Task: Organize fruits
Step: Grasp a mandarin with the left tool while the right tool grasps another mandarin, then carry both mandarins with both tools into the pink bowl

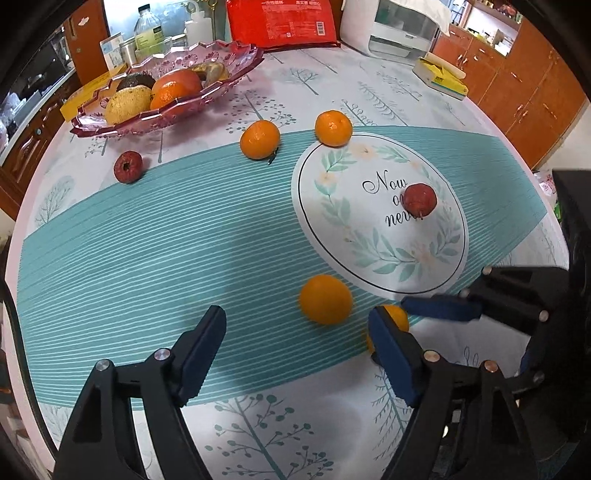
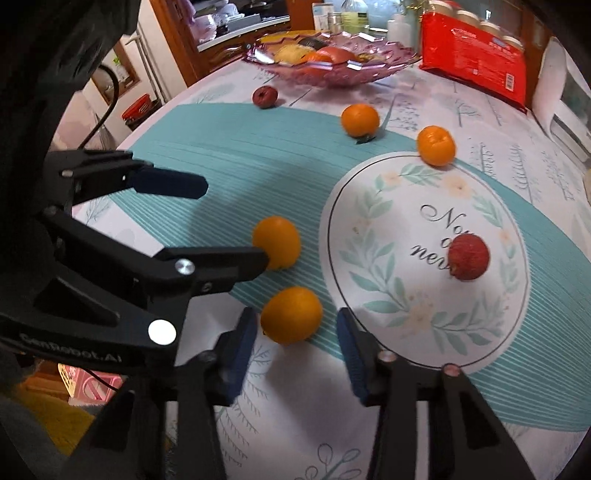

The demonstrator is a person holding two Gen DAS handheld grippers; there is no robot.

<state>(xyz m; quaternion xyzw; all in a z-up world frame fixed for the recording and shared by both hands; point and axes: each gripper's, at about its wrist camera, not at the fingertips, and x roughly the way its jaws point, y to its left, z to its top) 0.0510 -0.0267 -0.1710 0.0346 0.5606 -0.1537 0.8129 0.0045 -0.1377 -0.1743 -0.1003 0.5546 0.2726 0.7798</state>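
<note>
Several mandarins and two small red fruits lie loose on a patterned tablecloth. My left gripper [image 1: 295, 316] points down at the cloth and is open; one mandarin [image 1: 325, 299] sits just ahead between its fingers, nearer the right one, with neither pad pressing on it. My right gripper [image 2: 295, 322] straddles a second mandarin [image 2: 291, 314]; a narrow gap shows at the right pad, so it stands open. Two more mandarins [image 1: 259, 139] [image 1: 333, 129] and a red fruit [image 1: 127, 167] lie farther off, and another red fruit [image 1: 420, 199] is on the printed circle. A pink glass bowl [image 1: 88, 125] holds several fruits.
A red packet [image 1: 280, 22], bottles [image 1: 147, 29] and a white appliance [image 1: 399, 26] stand along the table's far edge, with a yellow box [image 1: 439, 77] at the right. Wooden cabinets surround the table. The two grippers are close together near the front edge.
</note>
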